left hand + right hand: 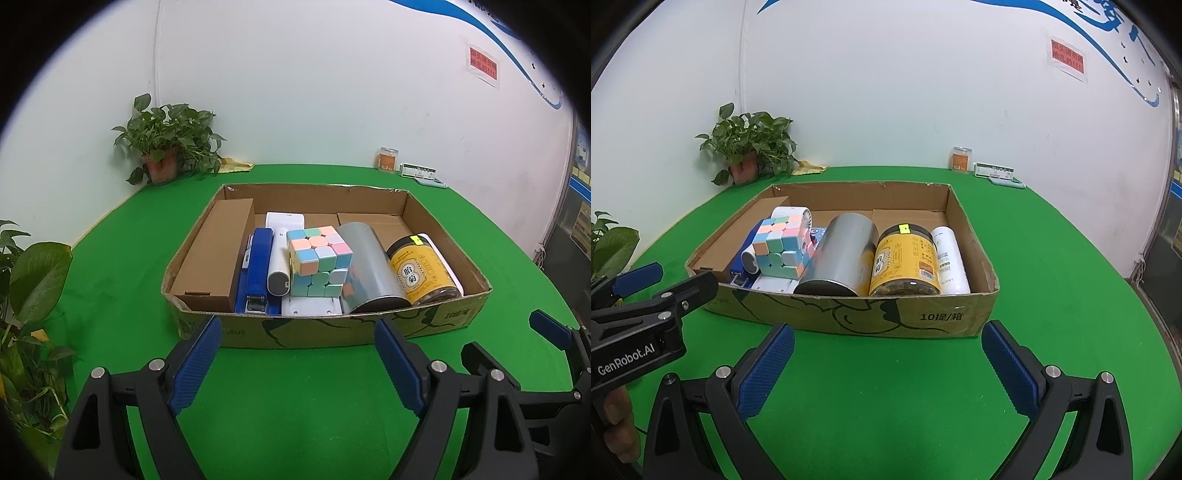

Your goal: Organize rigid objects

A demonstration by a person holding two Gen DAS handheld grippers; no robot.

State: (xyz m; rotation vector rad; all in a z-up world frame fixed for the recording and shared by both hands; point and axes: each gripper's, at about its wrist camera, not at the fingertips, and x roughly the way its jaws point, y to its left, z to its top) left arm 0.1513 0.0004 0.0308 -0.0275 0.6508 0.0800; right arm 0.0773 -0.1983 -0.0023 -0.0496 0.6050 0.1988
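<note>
cardboard box (325,332), near edge of table (295,424): holds cube (319,266), tin (838,258), jar (905,260), long axes pointing away. left claw (297,360) and right claw (888,363) spread, empty, just short of the box; right nearer the jar.

Brown cardboard tray (439,325) on green tablecloth (295,424). Inside the tray: pastel-tiled cube (319,266), blue stapler (258,269), silver can (369,266), yellow-labelled jar (424,273), plain brown box (218,254).
</note>
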